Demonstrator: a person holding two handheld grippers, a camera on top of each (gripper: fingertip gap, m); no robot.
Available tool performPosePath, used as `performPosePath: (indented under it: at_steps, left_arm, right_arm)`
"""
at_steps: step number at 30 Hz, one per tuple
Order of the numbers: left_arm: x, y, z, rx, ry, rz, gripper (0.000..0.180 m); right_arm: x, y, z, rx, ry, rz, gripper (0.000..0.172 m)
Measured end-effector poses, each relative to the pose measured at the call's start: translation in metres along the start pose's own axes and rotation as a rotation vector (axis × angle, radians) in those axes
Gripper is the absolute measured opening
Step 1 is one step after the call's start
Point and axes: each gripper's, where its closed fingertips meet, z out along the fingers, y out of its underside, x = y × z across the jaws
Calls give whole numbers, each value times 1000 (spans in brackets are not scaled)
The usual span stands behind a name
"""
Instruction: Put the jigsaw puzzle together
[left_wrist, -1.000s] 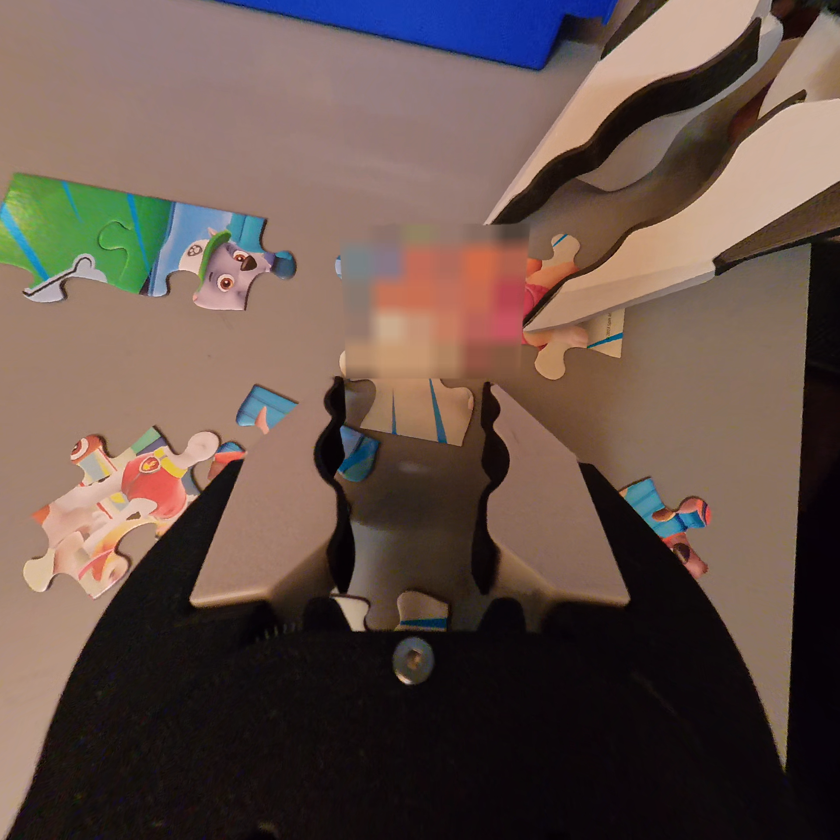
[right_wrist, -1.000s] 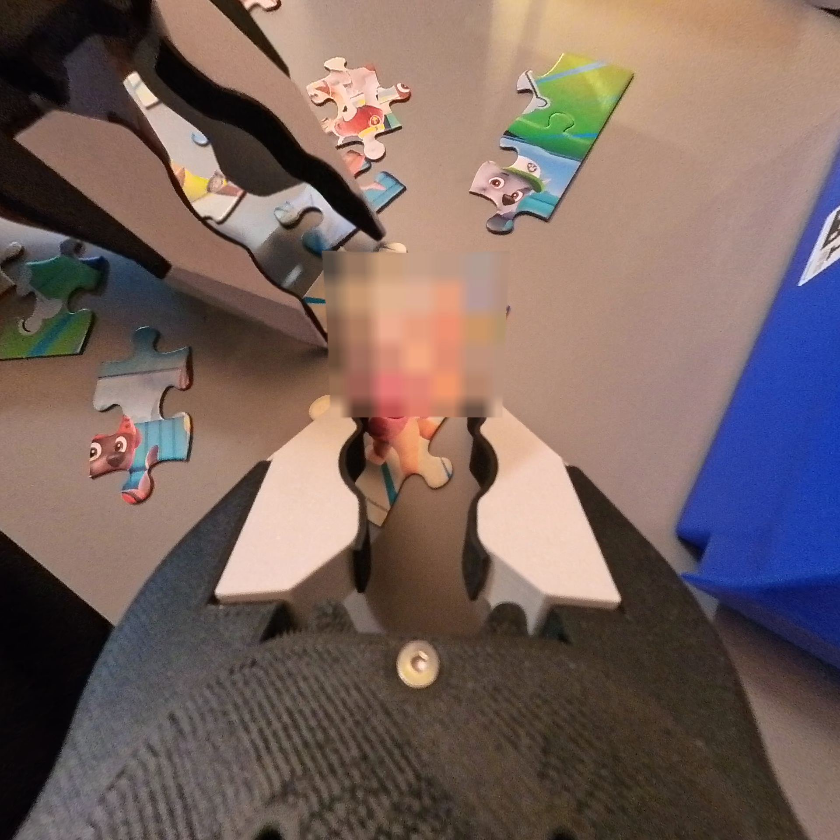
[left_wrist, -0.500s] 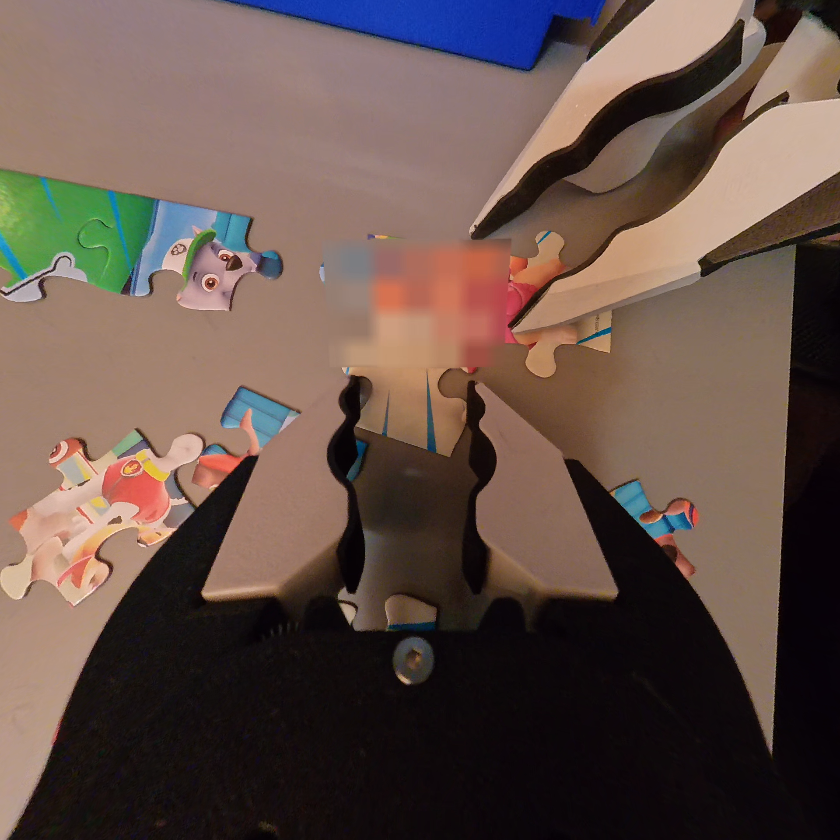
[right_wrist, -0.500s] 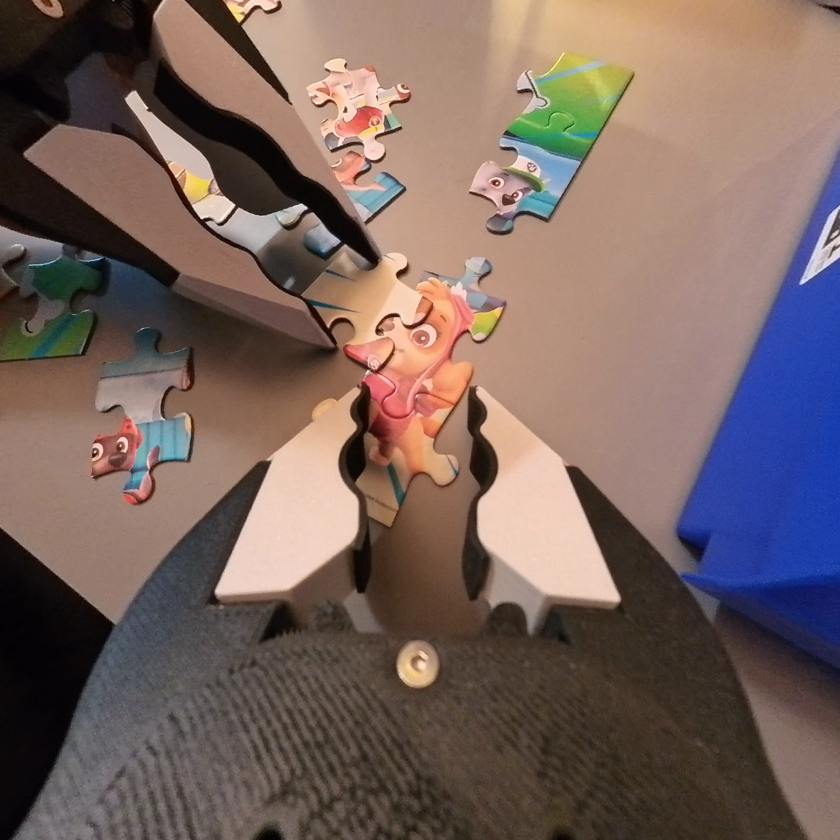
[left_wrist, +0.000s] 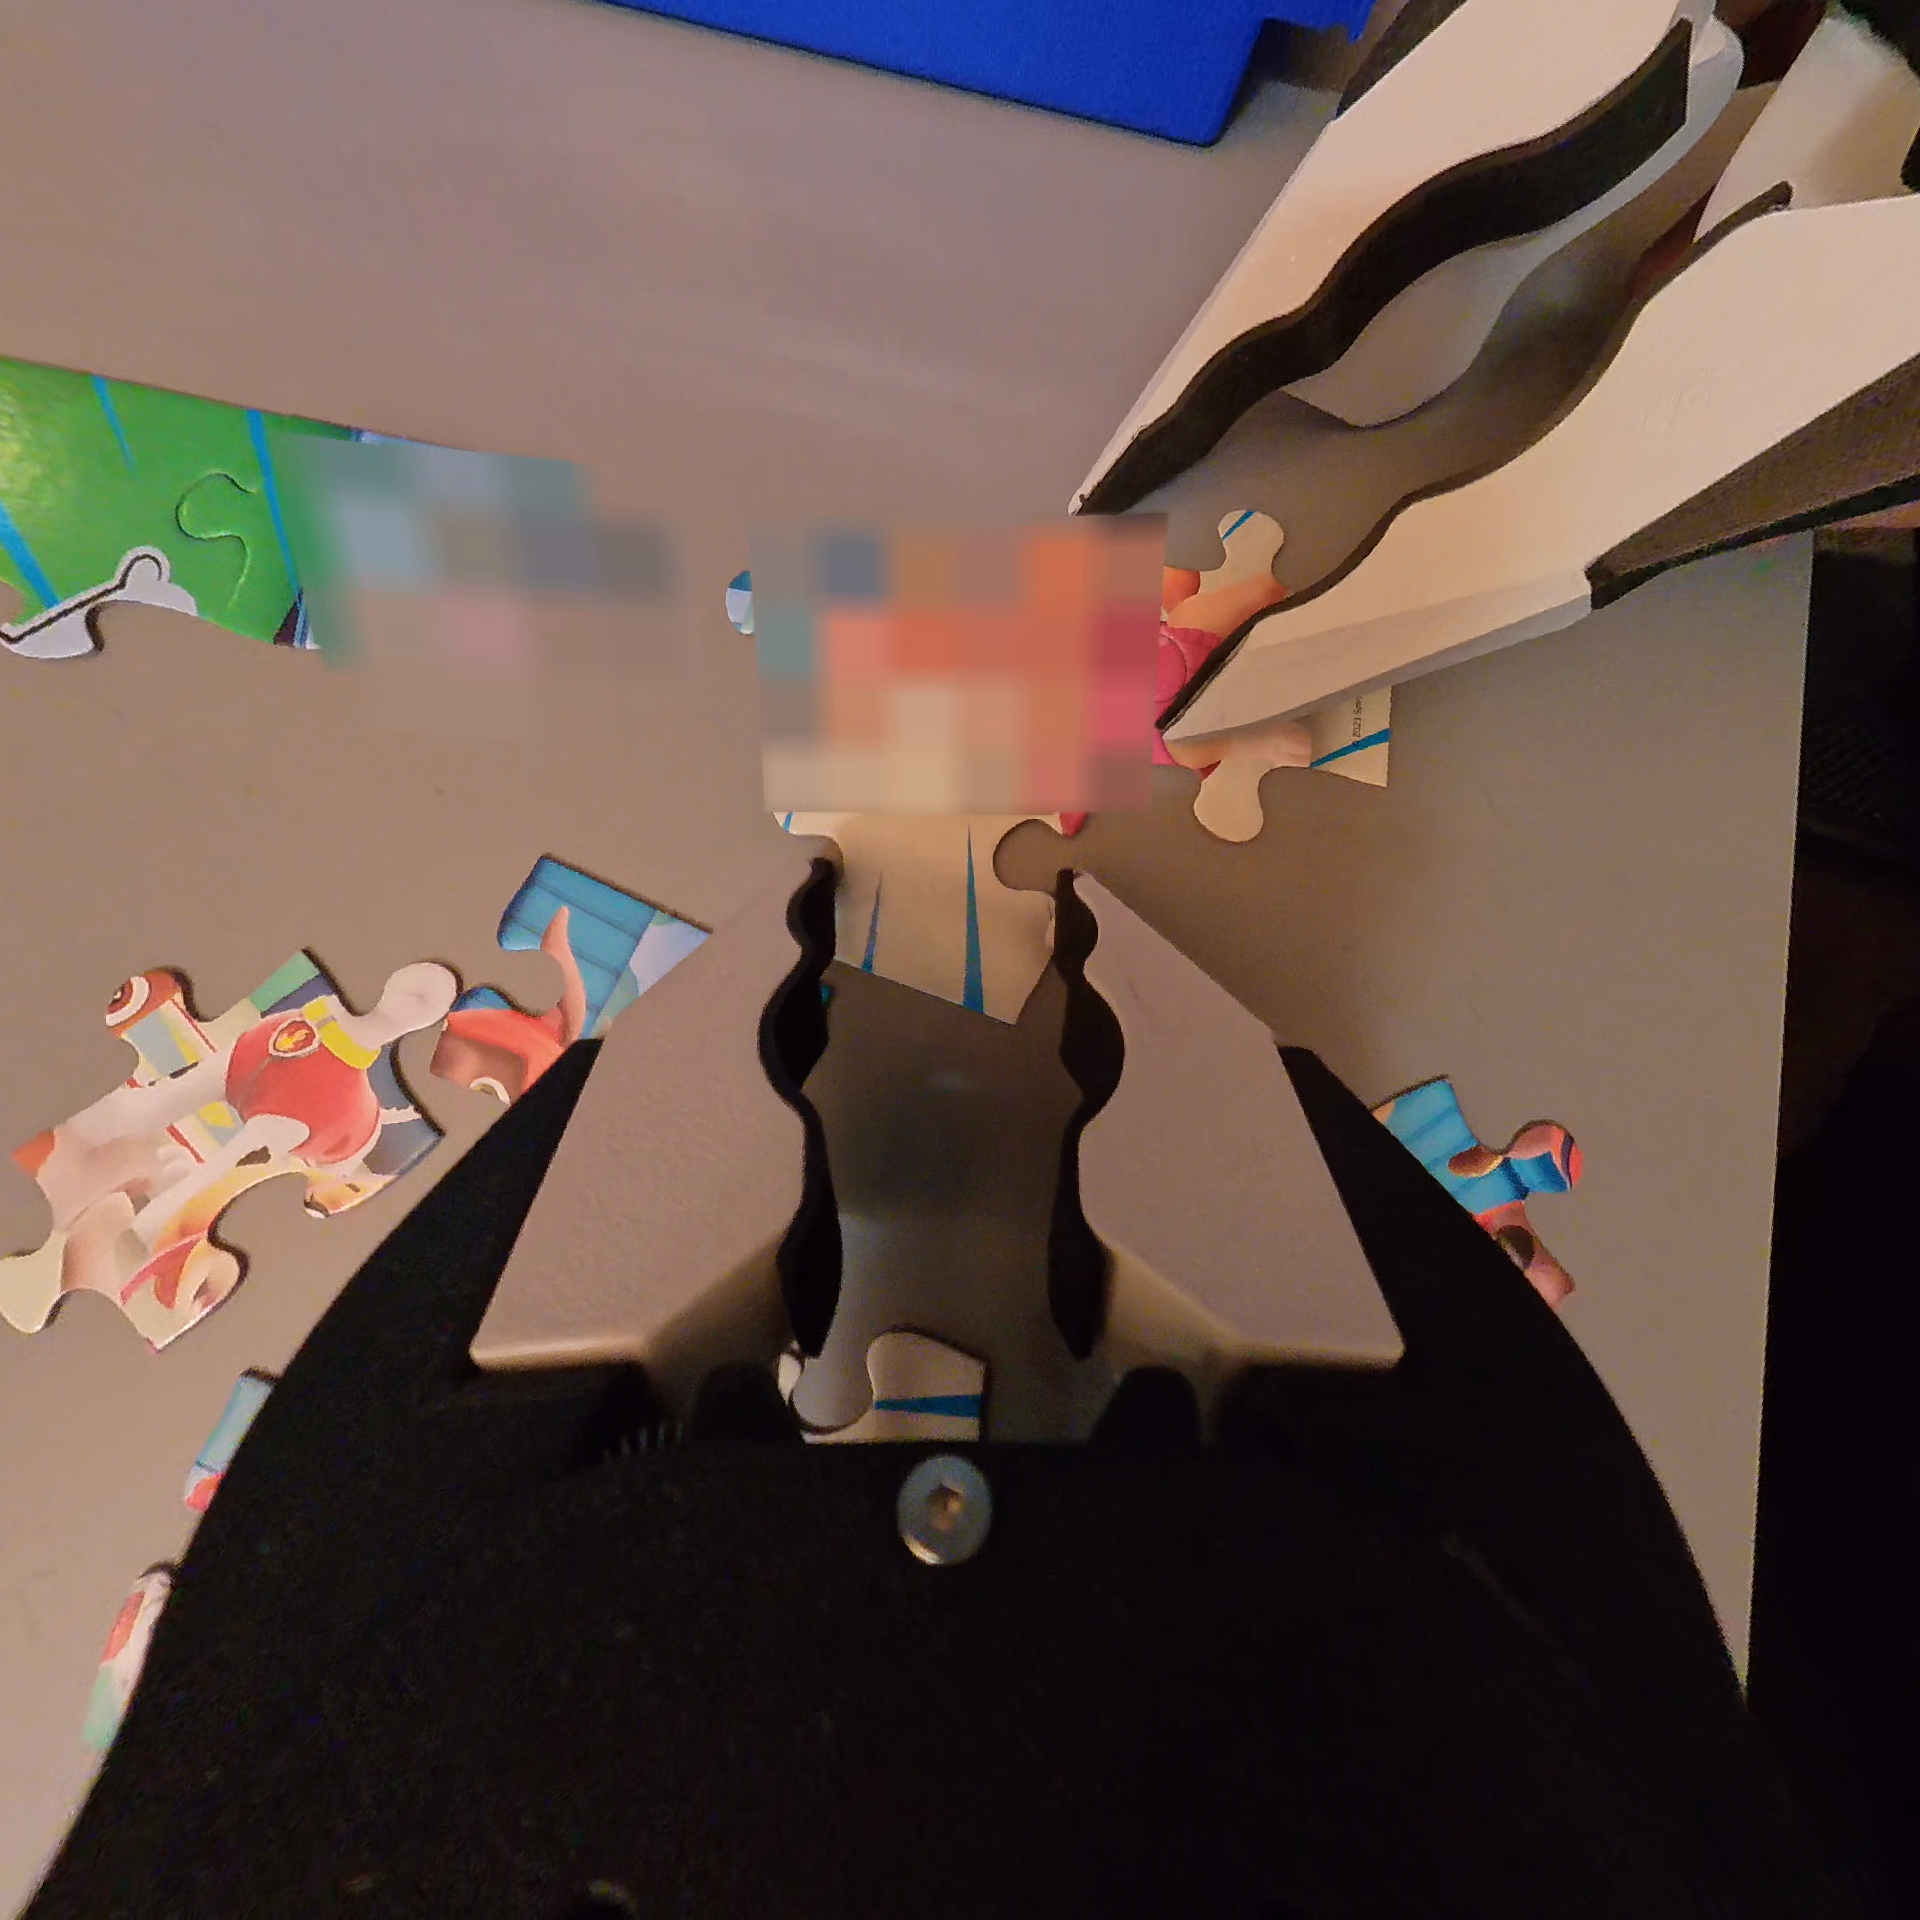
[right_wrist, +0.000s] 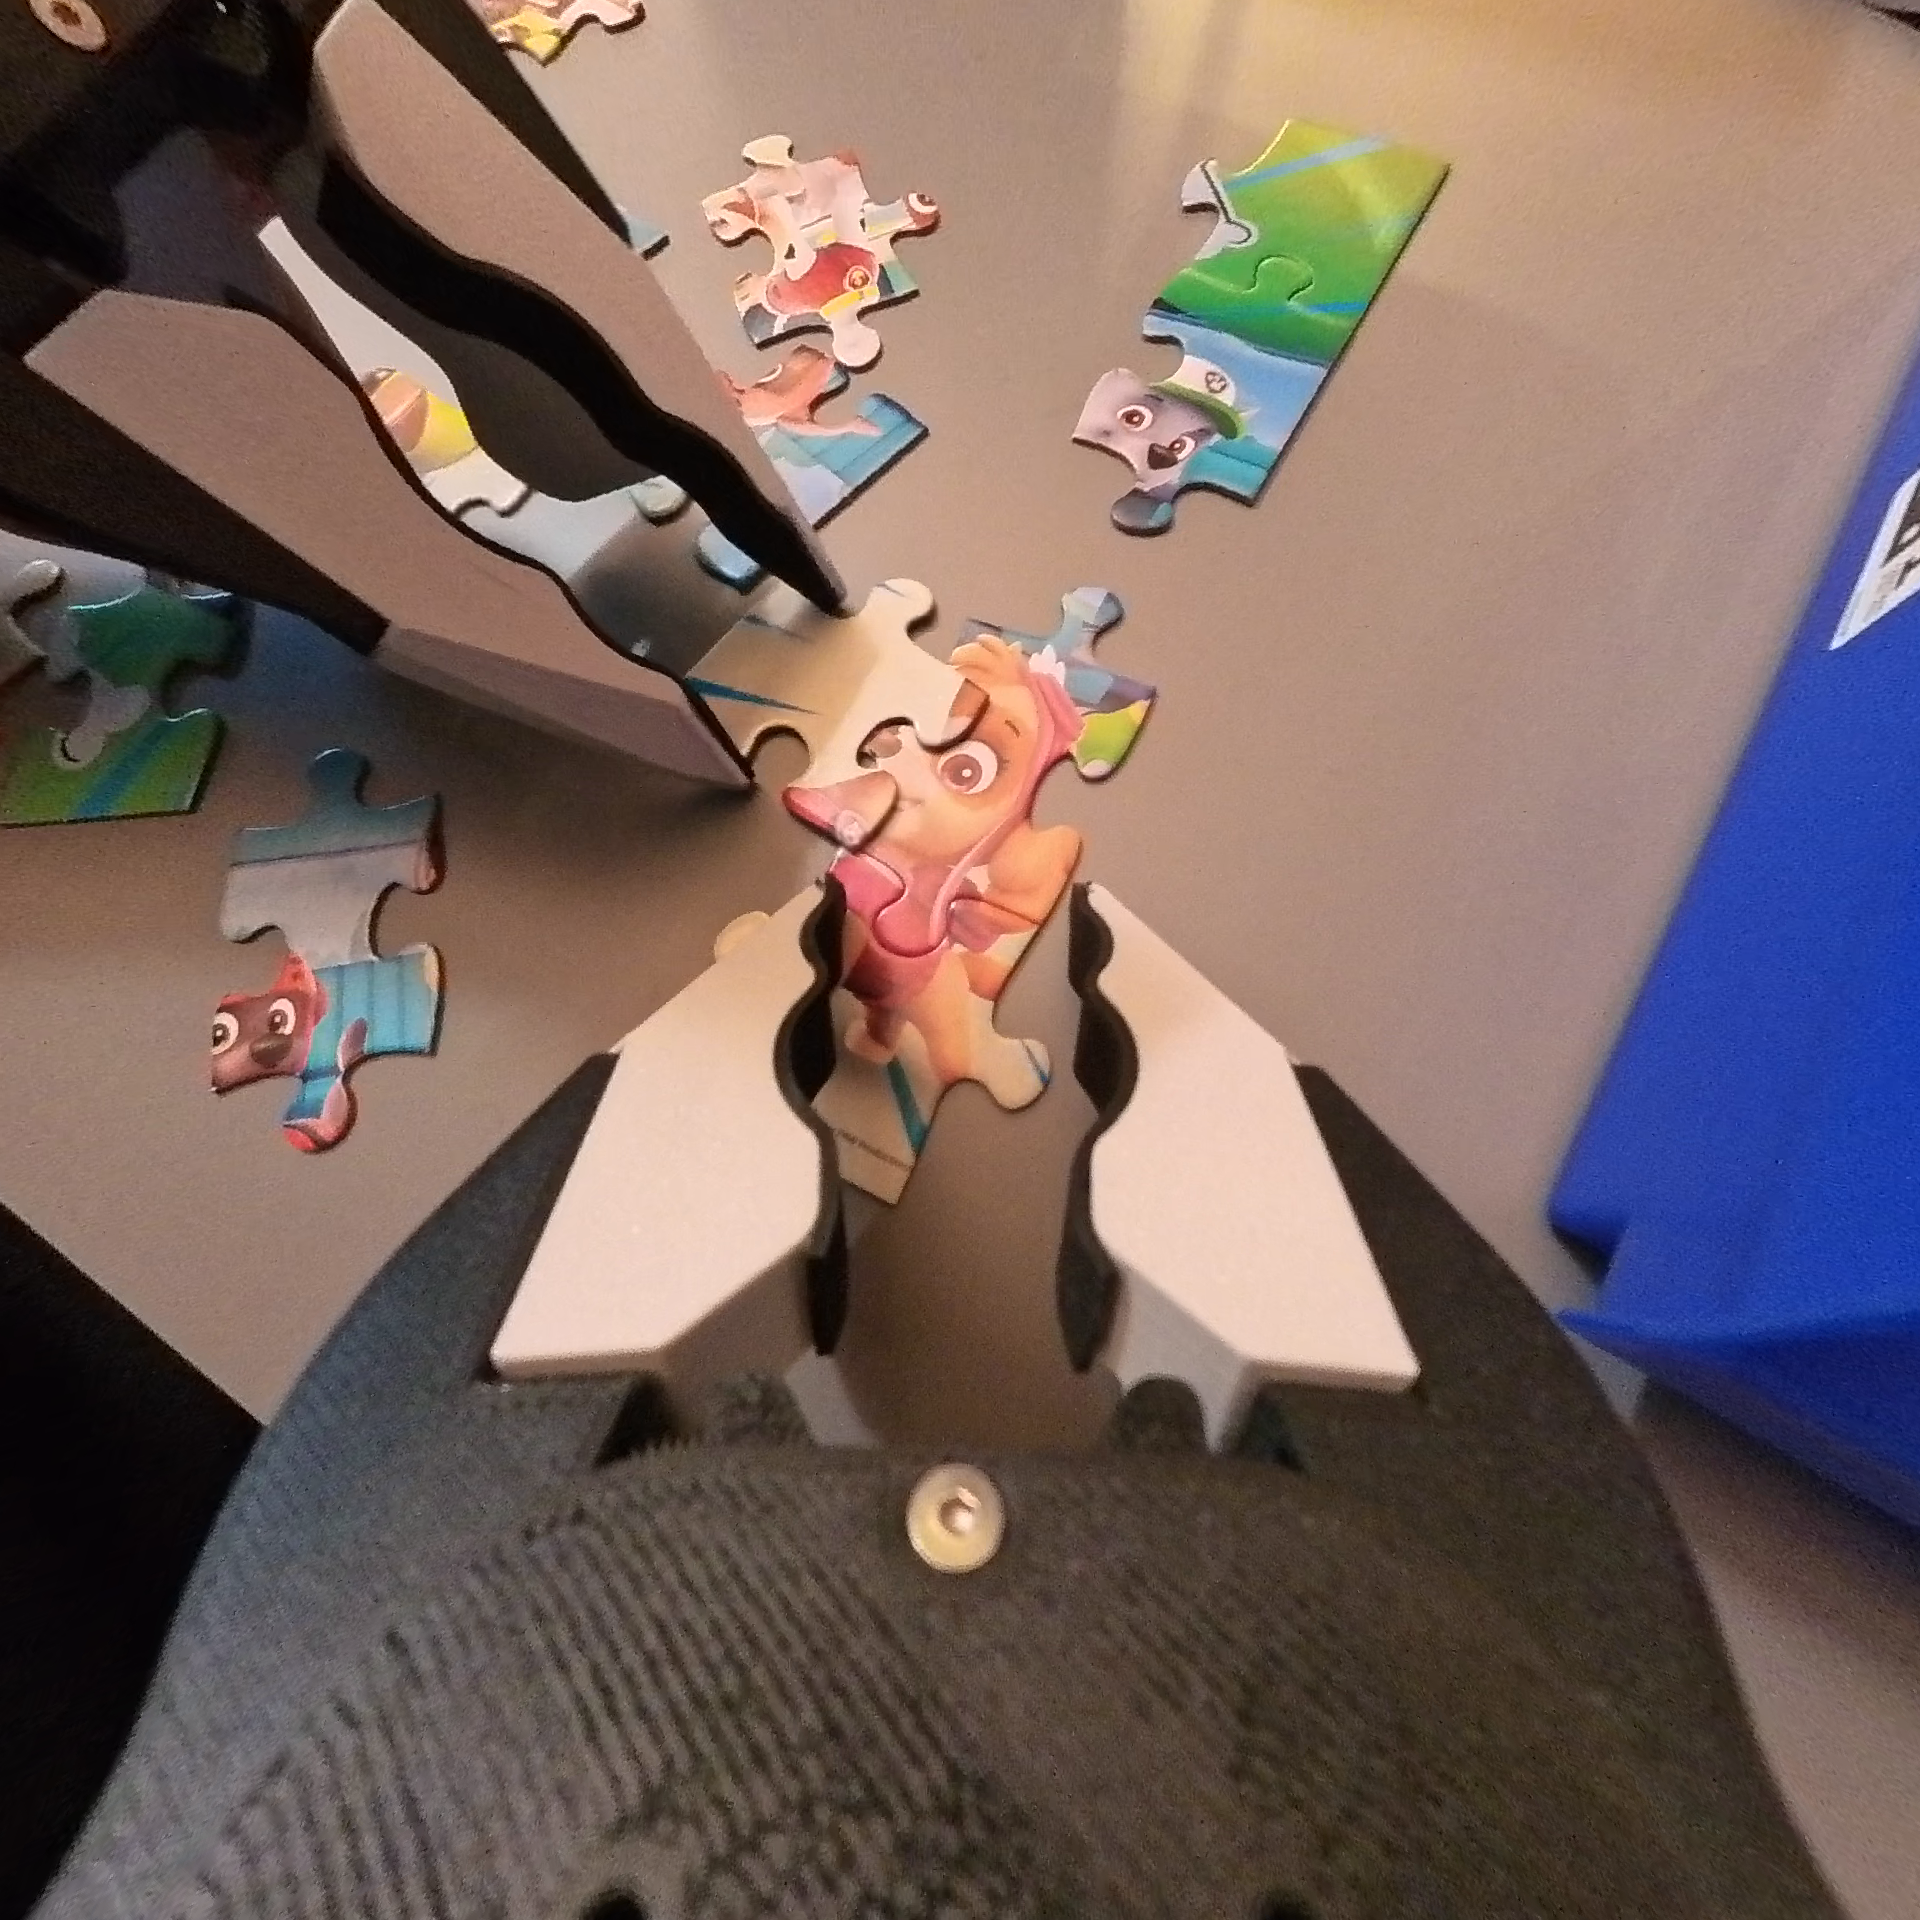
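I see a plain grey tabletop (left_wrist: 623, 260) under dim, warm light, with a yellowish glow at twelve o'clock in the right wrist view. Past the table's edge at three o'clock in the left wrist view lies darkness (left_wrist: 1860, 1039), possibly floor.

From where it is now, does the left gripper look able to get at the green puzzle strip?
Probably yes. The left gripper sits at a cream piece; the green puzzle strip lies flat farther left, with bare grey table between them and nothing on top.
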Motion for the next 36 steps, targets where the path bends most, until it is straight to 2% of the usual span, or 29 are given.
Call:
performPosePath:
  at_steps: [10, 14, 20, 31, 36]
  left_arm:
    - [3, 7, -6, -15, 0, 3, 43]
    - [1, -3, -9, 40, -17, 9, 49]
    - [-1, 0, -1, -10, 0, 28, 54]
    - [6, 3, -2, -15, 25, 23, 29]
    - [6, 4, -3, -17, 27, 21, 28]
  right_arm:
    - [0, 0, 0, 0, 1, 1, 42]
    - [0, 0, 0, 0, 1, 1, 42]
    - [0, 0, 0, 0, -1, 1, 43]
    - [0, 0, 0, 2, -7, 7, 43]
    - [0, 0, 0, 2, -7, 6, 43]
